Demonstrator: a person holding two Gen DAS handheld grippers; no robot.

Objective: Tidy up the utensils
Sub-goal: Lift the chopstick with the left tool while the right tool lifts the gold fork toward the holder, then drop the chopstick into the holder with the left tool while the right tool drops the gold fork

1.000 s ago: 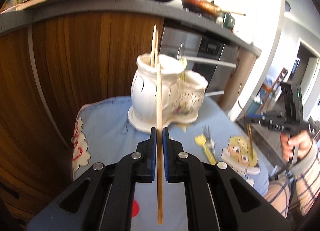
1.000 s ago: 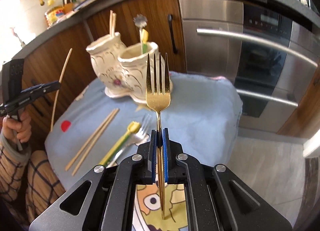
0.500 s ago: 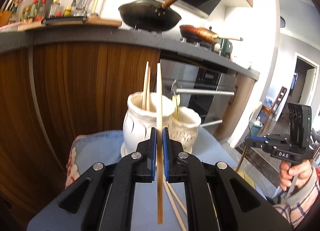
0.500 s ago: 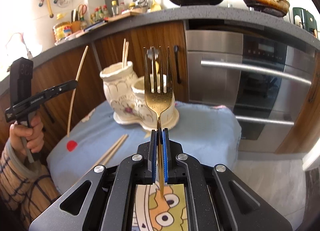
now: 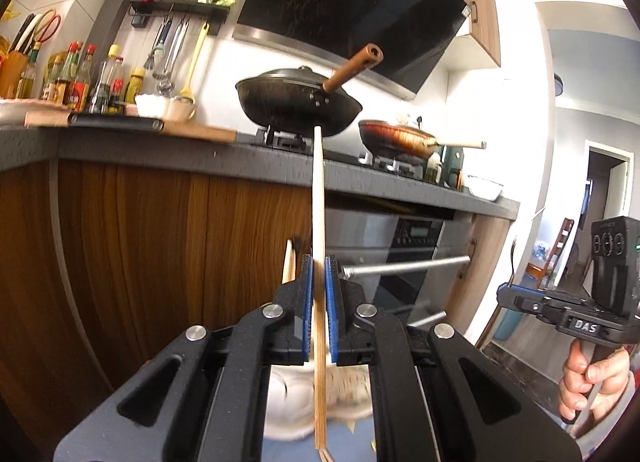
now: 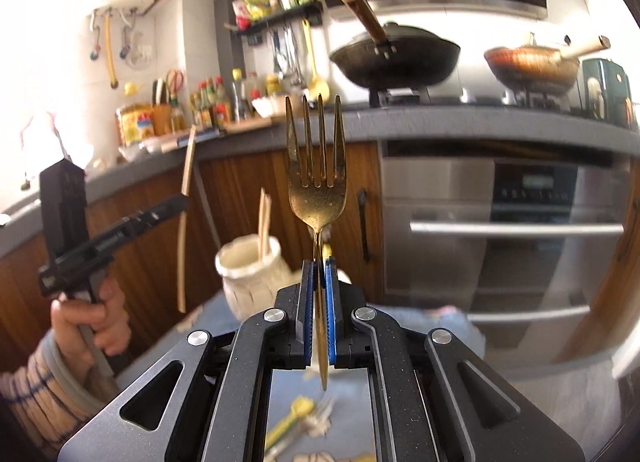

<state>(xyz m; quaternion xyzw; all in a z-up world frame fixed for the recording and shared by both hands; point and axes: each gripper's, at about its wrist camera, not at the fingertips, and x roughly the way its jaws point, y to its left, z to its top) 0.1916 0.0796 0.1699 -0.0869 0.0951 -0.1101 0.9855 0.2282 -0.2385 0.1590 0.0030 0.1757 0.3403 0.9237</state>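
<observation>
The left gripper (image 5: 319, 274) has its blue-padded fingers (image 5: 306, 302) pressed together on a single wooden chopstick (image 5: 318, 201), which stands nearly upright, its top end reaching up in front of the black wok (image 5: 296, 105) on the stove and its lower end hanging below the fingers. Directly beneath that gripper lies the white ceramic utensil holder (image 6: 250, 274), mostly hidden in the left wrist view by the gripper body; two more chopsticks (image 6: 264, 221) stand in its nearer, taller cup.

The right gripper (image 6: 319, 274) has its fingers clamped tight on the handle of a gold fork (image 6: 317, 181), tines up, held to the right of the holder and above it. In the right wrist view the left gripper appears to the left of the holder, gripped by a hand (image 6: 94, 322) in a striped sleeve, with its chopstick off to the holder's left side.

The holder sits on a surface covered by a light blue cloth (image 6: 420, 322). In front of the holder, on the cloth, lies a yellow-handled utensil (image 6: 288, 422) beside what looks like another fork, too blurred to tell apart clearly. Behind the holder run wooden cabinet fronts (image 5: 160, 242) and a steel oven (image 6: 520, 221).
</observation>
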